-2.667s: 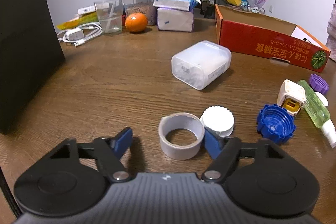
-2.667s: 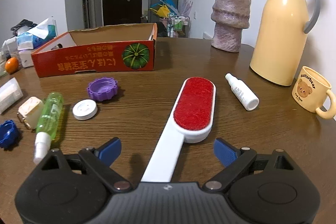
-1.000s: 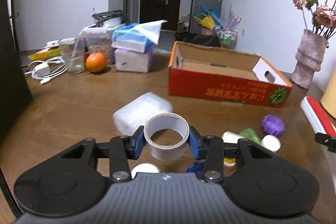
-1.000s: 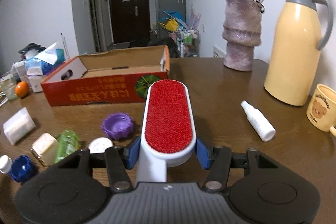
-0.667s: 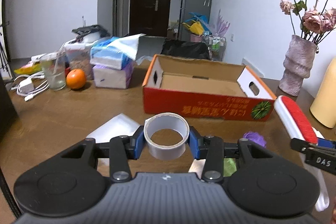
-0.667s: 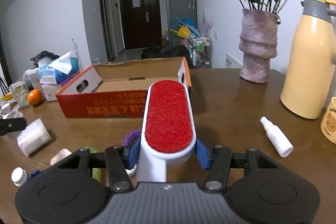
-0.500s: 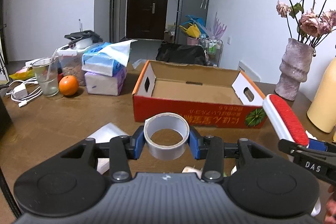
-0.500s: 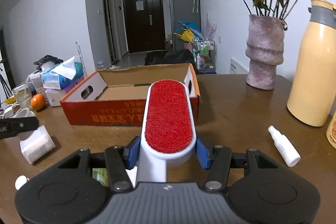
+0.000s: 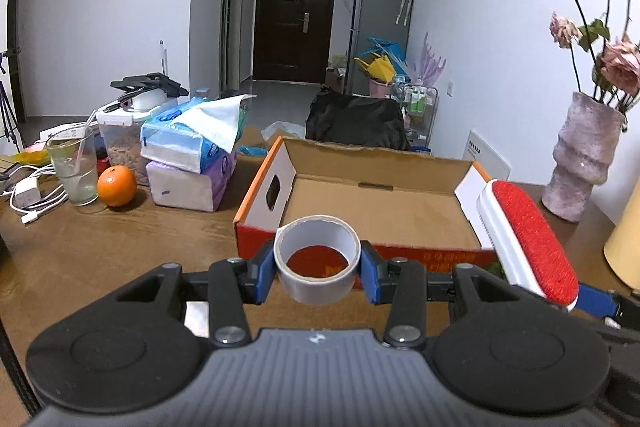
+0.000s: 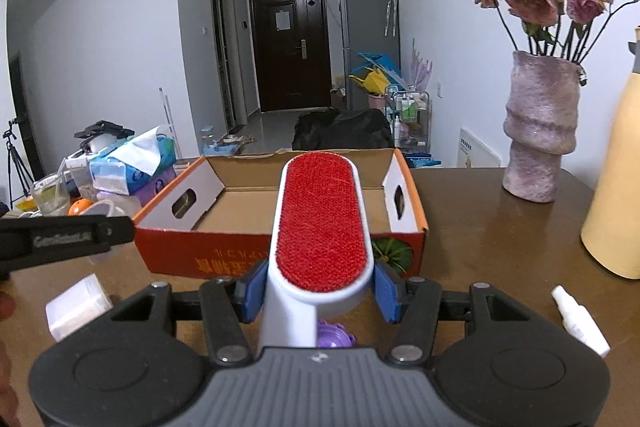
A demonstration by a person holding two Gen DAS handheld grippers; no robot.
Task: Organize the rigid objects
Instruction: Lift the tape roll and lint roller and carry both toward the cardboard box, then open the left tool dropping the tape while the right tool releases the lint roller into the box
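Observation:
My left gripper (image 9: 318, 273) is shut on a grey tape roll (image 9: 317, 259), held in the air just before the near wall of an open orange cardboard box (image 9: 360, 215). My right gripper (image 10: 320, 287) is shut on a white lint brush with a red pad (image 10: 322, 223); its head reaches over the box (image 10: 256, 243) front wall. The same lint brush (image 9: 528, 235) shows at the right of the left wrist view. The box floor looks bare.
On the wooden table lie a clear plastic container (image 10: 78, 305), a purple cap (image 10: 334, 333) and a white spray bottle (image 10: 580, 321). A grey vase of dried roses (image 10: 540, 131) and a yellow thermos (image 10: 616, 187) stand right; tissue packs (image 9: 188, 155), an orange (image 9: 117, 185) and a glass (image 9: 76, 169) stand left.
Both grippers rose and moved toward the box while keeping their grips. The box looks nearer and more centred in both views, and the small items on the table slid under the grippers.

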